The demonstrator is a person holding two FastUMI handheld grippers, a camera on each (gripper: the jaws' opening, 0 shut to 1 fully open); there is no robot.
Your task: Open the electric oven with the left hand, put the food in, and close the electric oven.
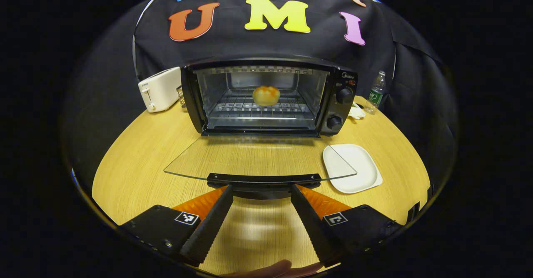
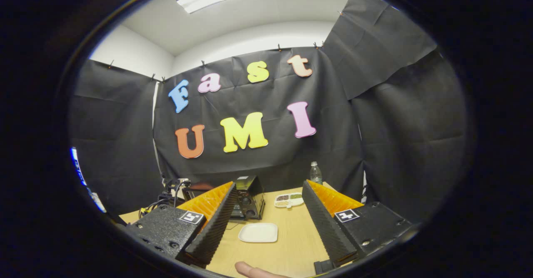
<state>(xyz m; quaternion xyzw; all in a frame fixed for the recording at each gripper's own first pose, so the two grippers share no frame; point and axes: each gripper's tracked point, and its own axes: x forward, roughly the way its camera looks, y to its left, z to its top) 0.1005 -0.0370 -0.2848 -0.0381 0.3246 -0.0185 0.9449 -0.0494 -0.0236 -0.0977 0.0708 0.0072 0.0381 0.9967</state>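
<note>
In the left gripper view the black electric oven [image 1: 341,99] stands open at the back of the wooden table, its glass door [image 1: 250,157] folded down flat toward me. A round golden bun [image 1: 266,95] rests on the wire rack inside. My left gripper [image 1: 261,191] is open, its two fingertips just behind the door's black handle [image 1: 264,180], one at either side of its middle, not pressing on it. The right gripper [image 2: 268,199] is open, empty, and raised above the table, with the oven [image 2: 249,201] seen small beyond its left finger.
An empty white plate [image 1: 354,167] lies right of the door, partly under its glass corner. A white toaster [image 1: 160,88] stands left of the oven, and a water bottle [image 1: 377,91] to its right. Near the bottle [image 2: 315,172] sits a small divided dish [image 2: 288,200]. The plate [image 2: 258,232] lies nearer.
</note>
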